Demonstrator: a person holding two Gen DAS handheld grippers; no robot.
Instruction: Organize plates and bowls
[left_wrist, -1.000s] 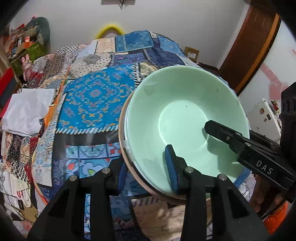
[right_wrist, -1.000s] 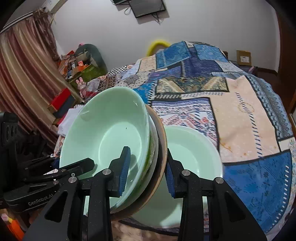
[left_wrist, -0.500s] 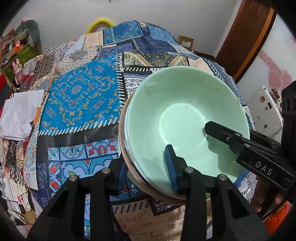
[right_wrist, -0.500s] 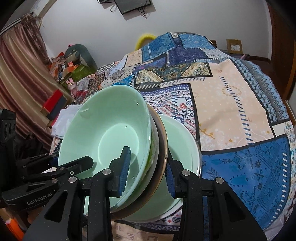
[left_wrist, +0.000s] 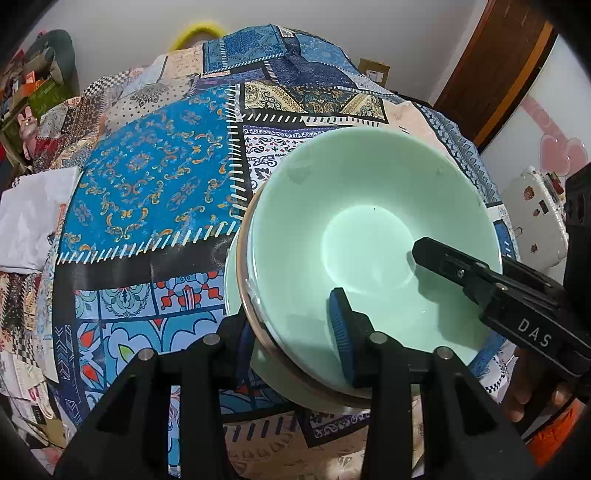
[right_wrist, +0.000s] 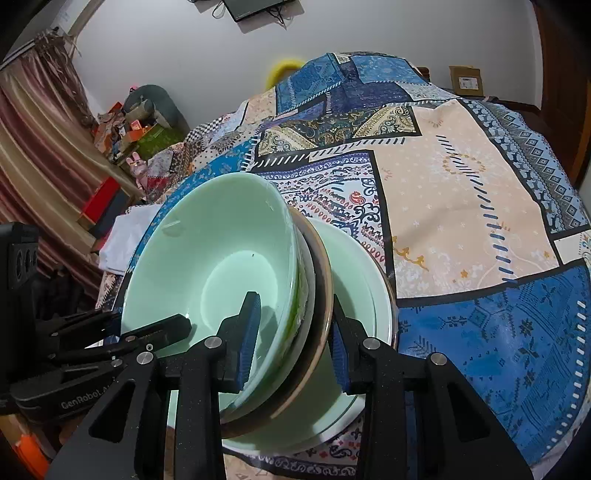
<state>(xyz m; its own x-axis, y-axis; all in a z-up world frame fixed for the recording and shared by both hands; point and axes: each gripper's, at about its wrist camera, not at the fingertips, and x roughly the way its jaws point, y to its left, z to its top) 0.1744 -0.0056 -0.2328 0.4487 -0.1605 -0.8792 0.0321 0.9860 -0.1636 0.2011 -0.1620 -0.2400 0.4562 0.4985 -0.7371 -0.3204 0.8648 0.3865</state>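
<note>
A stack of nested dishes, a pale green bowl (left_wrist: 369, 236) on top with a brown-rimmed plate (right_wrist: 325, 280) under it, is held tilted by both grippers. My left gripper (left_wrist: 291, 339) is shut on the stack's near rim. My right gripper (right_wrist: 293, 339) is shut on the stack's rim from the other side. Directly below sits a second pale green bowl (right_wrist: 365, 280) on the table, also showing in the left wrist view (left_wrist: 231, 280). The held stack hangs just over it; whether they touch is hidden.
The table is covered by a patchwork cloth (left_wrist: 147, 184) in blue, beige and black, also seen in the right wrist view (right_wrist: 461, 184). White folded fabric (left_wrist: 29, 218) lies at the left edge. A white device (left_wrist: 535, 218) sits at the right. Clutter stands beyond the table.
Both grippers have carried the stack forward and down over the table. The lower green bowl now lies right under the stack, much nearer than before.
</note>
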